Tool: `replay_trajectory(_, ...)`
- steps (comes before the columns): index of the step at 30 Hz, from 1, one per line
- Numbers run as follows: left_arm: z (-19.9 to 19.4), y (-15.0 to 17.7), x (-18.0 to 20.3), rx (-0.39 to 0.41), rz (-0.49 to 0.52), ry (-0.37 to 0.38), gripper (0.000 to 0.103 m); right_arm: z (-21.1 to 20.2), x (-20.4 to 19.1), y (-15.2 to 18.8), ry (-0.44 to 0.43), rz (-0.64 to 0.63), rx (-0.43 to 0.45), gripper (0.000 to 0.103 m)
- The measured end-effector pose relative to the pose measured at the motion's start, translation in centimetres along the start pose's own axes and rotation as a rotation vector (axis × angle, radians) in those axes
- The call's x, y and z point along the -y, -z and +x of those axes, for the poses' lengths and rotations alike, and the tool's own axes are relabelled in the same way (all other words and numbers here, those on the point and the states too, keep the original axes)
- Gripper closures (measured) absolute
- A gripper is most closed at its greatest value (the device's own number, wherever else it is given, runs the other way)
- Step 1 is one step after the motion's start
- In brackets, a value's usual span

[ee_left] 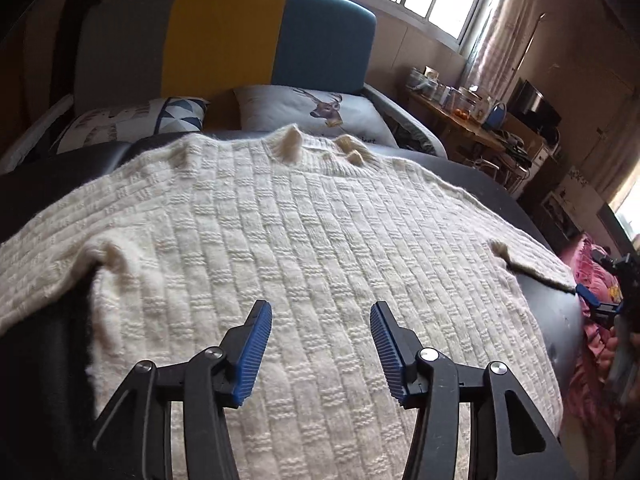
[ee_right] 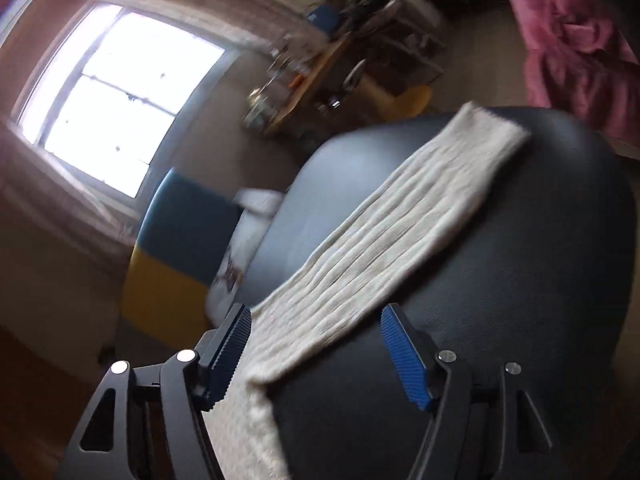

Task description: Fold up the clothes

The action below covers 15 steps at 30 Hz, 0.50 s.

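Left gripper (ee_left: 321,346) jaws apart, nothing between the pads, hovering over the lower body of the sweater (ee_left: 304,240); no pad pressing on the knit. Right gripper (ee_right: 316,354) jaws also apart, empty; the right sleeve (ee_right: 396,216) passes under the gap between them but isn't pinched as far as the blurred right view shows. Sweater is cream, chunky knit, spread flat on a dark surface (ee_left: 560,316), collar (ee_left: 320,146) at the far end toward the pillows (ee_left: 312,112), hem toward the left camera, so the body's long axis runs straight away from the left jaws. Left sleeve (ee_left: 36,264) goes out to the left and hangs off the edge. Right sleeve lies out flat on the dark surface, long axis running from the right jaws up and away to its cuff (ee_right: 496,128), cuff well apart from the pads. In the left view the right gripper (ee_left: 596,304) shows at the far right edge, just beside the sleeve's outer end. Judgement: no fold made yet; sleeves first. Right hand is the nearer to the right sleeve and lined up along it; left hand is centred on the body, well apart from either sleeve, so it needs to shift sideways to reach the left one. Headboard (ee_left: 224,40) and window (ee_right: 116,96) behind, not relevant.
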<state>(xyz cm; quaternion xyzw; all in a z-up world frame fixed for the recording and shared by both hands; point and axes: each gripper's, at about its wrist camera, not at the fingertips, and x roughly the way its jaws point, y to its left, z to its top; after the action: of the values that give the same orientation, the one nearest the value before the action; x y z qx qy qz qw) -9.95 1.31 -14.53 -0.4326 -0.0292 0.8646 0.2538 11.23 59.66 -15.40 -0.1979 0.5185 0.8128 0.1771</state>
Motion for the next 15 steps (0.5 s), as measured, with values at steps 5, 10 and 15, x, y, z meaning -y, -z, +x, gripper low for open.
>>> replay_trajectory(5,2.3,0.8,-0.6,-0.09,-0.07,0.03,0.05,0.5,5.1,-4.3,0.122,0.156,0.101,0.033)
replay_trajectory(10,2.6,1.1,-1.2,-0.099,-0.095,0.059,0.05,2.0,7.1,-6.0,0.112,0.233,0.142,0.033)
replay_trajectory(15,2.8,1.3,-0.5,-0.106,-0.075,0.045,0.044,1.9,7.3,-6.1,0.106,0.241,0.201,0.032)
